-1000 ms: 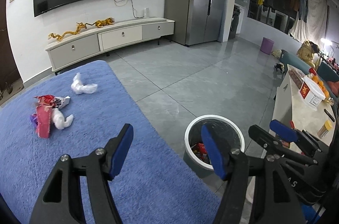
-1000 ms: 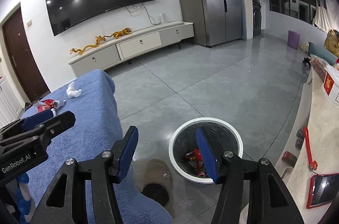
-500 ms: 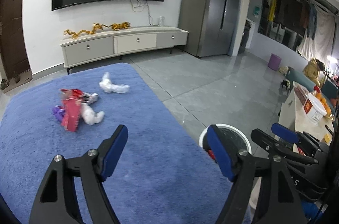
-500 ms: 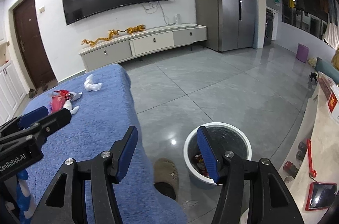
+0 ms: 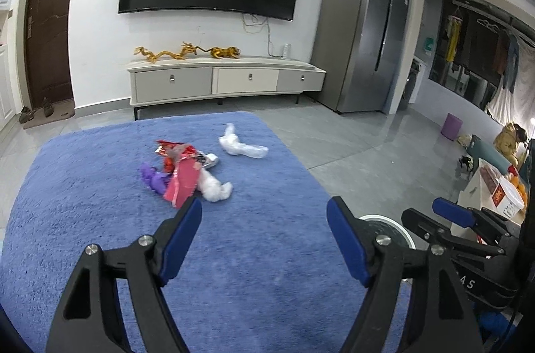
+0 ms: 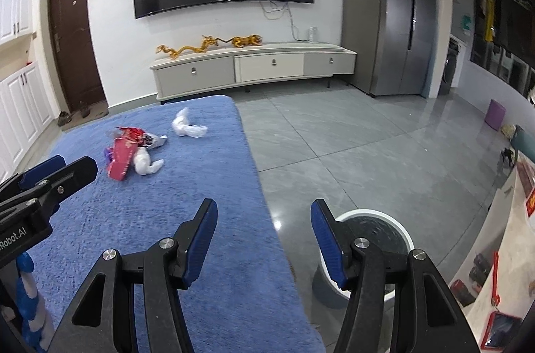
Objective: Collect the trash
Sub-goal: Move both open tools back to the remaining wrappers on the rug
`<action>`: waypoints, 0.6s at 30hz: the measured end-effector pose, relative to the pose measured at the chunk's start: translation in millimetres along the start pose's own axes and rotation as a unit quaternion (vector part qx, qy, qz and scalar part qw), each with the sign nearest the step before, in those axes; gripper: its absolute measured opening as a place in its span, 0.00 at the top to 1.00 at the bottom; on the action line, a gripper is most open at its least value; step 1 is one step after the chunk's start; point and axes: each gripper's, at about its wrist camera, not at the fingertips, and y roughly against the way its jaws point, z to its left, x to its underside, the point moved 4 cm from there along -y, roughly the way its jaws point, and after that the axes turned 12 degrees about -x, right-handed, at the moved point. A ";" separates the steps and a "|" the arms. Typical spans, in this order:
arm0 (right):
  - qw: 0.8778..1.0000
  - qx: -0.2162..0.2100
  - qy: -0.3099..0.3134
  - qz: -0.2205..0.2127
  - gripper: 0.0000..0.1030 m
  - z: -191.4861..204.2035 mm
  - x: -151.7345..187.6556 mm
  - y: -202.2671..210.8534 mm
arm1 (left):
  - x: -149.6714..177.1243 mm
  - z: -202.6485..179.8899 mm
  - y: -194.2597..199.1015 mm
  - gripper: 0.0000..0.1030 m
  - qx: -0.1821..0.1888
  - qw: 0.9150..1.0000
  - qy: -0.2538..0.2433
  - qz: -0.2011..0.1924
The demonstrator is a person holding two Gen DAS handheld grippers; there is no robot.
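Observation:
Trash lies on a blue fuzzy cloth point(image 5: 100, 219): a pink-red packet point(image 5: 182, 181), a red foil wrapper point(image 5: 172, 149), a purple wrapper point(image 5: 152, 179), a white tissue wad point(image 5: 215, 187) and a white plastic bag point(image 5: 239, 145). The pile also shows in the right wrist view, with the packet point(image 6: 122, 159) and the bag point(image 6: 187, 127). My left gripper point(image 5: 264, 219) is open and empty, just short of the pile. My right gripper point(image 6: 264, 221) is open and empty, at the cloth's right edge beside the white trash bin point(image 6: 381, 249).
A grey tiled floor point(image 6: 351, 145) lies to the right of the cloth. A TV cabinet point(image 5: 224, 79), a fridge point(image 5: 361, 35) and a brown door point(image 5: 50, 22) stand along the far wall. A counter with a basket point(image 5: 505, 196) is at the far right.
Both grippers have swung left and up from over the trash bin toward the cloth. The trash pile now sits nearer the middle of both views. Both stay open.

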 end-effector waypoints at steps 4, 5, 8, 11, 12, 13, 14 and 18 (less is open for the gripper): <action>1.000 -0.006 0.011 0.005 0.46 14.5 -3.4 -8.4 | 0.7 17.4 -4.5 0.26 -0.004 1.000 0.015 0.003; 1.000 -0.008 0.012 0.006 0.46 16.0 -3.4 -8.8 | 0.8 22.0 -5.9 0.26 -0.004 1.000 0.018 0.003; 1.000 -0.015 0.019 0.009 0.46 25.2 -6.1 -15.7 | 1.4 32.8 -8.7 0.26 -0.008 1.000 0.027 0.005; 0.999 -0.022 0.025 0.013 0.46 33.5 -8.0 -20.8 | 3.2 38.8 -12.4 0.26 -0.011 0.999 0.034 0.008; 0.999 -0.023 0.027 0.014 0.46 35.4 -8.0 -21.8 | 3.6 40.9 -14.0 0.26 -0.013 0.999 0.035 0.010; 0.999 -0.025 0.029 0.015 0.46 37.2 -8.5 -23.1 | 3.5 42.6 -15.4 0.26 -0.014 0.999 0.035 0.011; 0.999 -0.027 0.033 0.016 0.46 39.7 -9.9 -25.8 | 4.3 45.9 -17.9 0.26 -0.016 0.999 0.036 0.013; 0.998 -0.037 0.041 0.020 0.46 43.7 -12.5 -31.7 | 10.8 69.5 -25.1 0.26 -0.030 0.998 0.041 0.021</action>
